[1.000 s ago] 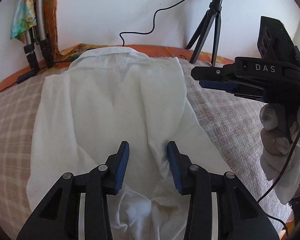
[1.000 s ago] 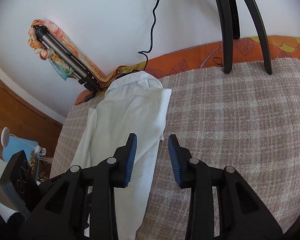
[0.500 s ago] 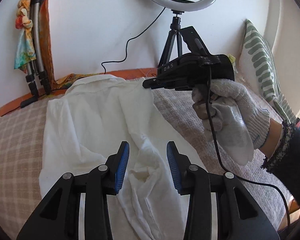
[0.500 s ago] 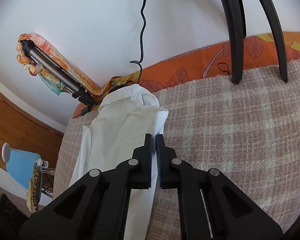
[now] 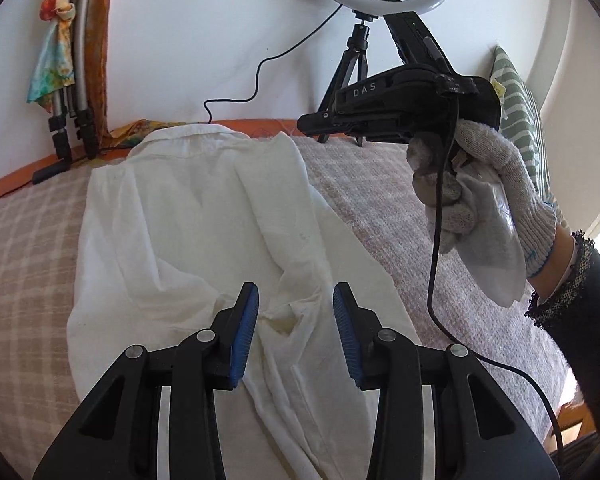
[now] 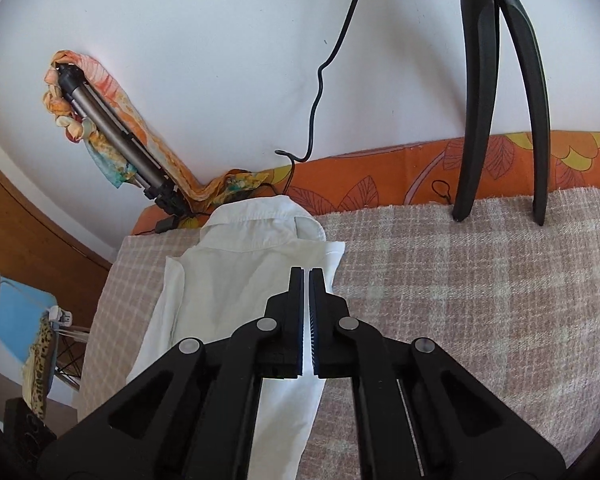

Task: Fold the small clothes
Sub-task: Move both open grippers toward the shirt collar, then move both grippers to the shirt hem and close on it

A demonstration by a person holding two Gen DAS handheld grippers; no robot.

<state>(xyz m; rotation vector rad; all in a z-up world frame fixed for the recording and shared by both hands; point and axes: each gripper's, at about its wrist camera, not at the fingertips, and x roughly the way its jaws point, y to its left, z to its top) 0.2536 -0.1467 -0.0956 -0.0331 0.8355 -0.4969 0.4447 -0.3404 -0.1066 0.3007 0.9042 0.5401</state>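
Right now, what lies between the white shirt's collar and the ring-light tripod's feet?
In the right wrist view, only bare plaid blanket separates the shirt collar from the tripod feet; its far edge meets an orange leaf-print cloth. Nothing else lies there.

The only text that can be read is "DAS", in pale capital letters on the black side of the right claw (image 5: 312, 124).
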